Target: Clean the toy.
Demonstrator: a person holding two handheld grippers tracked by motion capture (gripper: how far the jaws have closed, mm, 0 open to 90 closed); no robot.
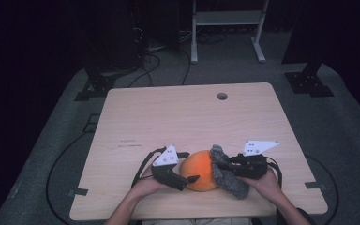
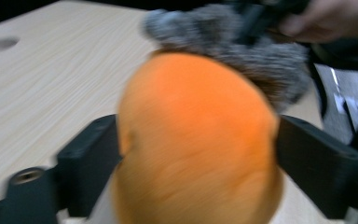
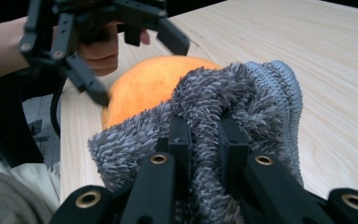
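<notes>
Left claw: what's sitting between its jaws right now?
The orange plush ball sits between the left claw jaws in the left gripper view; the grey fuzzy cloth lies beyond it.

Bare tabletop (image 1: 187, 117) stretches open beyond the orange ball (image 1: 199, 169) and grey sock (image 1: 227, 176), which crowd the near edge.

Orange ball (image 2: 198, 140) blurred, its bottom cut off.

A pale wooden table (image 1: 178, 117) with rounded corners fills the middle of the high view, a small round hole (image 1: 221, 96) near its far edge. At top centre stands a white metal frame (image 1: 227, 18); black cables (image 1: 145, 65) trail over grey carpet (image 1: 347, 136).
</notes>
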